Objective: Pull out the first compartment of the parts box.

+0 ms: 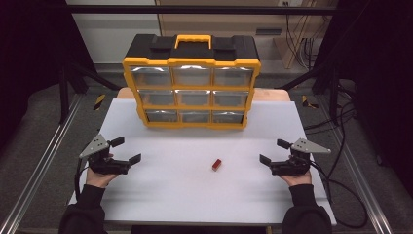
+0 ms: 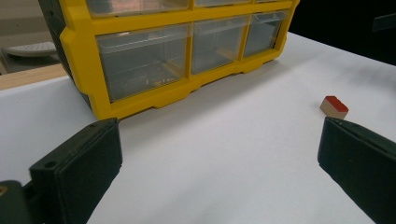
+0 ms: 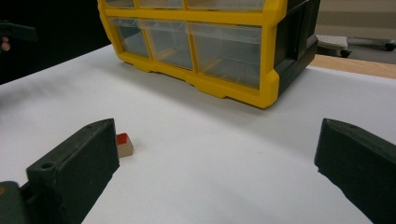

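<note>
Drawers [image 1: 192,98] of the yellow organiser [image 1: 192,80] are shut; contents unclear.

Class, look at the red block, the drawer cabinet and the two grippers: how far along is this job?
Nothing looks done yet. The red block lies loose on the table, apart from the drawer cabinet, whose drawers all appear shut. Nothing is in hand: the left gripper and right gripper both rest open and empty at either side. Probably left: picking up the block and opening a drawer for it.
</note>
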`<action>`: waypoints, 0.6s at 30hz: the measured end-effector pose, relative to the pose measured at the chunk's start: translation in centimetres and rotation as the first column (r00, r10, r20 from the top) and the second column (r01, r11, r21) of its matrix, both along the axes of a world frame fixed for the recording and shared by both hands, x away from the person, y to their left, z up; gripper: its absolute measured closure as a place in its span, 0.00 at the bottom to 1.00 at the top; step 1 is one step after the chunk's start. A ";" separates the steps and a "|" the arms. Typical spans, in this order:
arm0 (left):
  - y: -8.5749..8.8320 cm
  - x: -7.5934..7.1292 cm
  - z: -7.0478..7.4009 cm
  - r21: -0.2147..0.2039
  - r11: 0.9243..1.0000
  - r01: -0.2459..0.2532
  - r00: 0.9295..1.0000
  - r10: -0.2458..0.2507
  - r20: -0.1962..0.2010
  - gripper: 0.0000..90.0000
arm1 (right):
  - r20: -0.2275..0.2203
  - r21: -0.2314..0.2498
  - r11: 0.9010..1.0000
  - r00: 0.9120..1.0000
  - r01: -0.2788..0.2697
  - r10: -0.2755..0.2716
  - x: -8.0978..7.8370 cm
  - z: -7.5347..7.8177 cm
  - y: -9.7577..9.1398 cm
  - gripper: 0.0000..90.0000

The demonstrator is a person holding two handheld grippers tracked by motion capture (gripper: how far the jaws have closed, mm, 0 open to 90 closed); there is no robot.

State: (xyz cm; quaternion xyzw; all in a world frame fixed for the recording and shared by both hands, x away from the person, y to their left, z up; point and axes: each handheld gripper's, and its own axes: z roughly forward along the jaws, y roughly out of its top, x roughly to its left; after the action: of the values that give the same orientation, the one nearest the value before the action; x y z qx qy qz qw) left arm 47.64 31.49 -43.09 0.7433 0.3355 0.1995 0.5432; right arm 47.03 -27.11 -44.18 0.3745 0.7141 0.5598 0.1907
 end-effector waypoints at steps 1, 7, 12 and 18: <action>0.0 0.0 0.0 -0.002 1.000 0.001 1.000 -0.001 0.001 0.00 | 0.003 -0.002 1.000 1.000 0.002 -0.002 0.0 0.0 0.0 0.00; 0.0 0.0 0.0 0.000 1.000 -0.003 1.000 0.003 0.001 0.00 | -0.001 0.001 1.000 1.000 -0.001 0.001 0.0 0.0 0.0 0.00; -0.1 -0.1 0.4 -0.003 1.000 -0.003 1.000 0.003 0.007 0.00 | 0.003 -0.004 1.000 1.000 -0.007 0.007 0.0 -0.1 0.1 0.00; -0.6 -0.1 1.0 0.005 1.000 0.001 1.000 -0.001 0.014 0.00 | 0.007 0.000 1.000 1.000 -0.012 0.012 -0.1 0.0 0.1 0.00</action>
State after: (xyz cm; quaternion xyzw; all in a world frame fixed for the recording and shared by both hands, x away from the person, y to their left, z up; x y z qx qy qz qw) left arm 47.57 30.93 -42.10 0.7433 0.3309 0.2054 0.5439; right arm 46.97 -26.99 -44.20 0.3684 0.7158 0.5620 0.1898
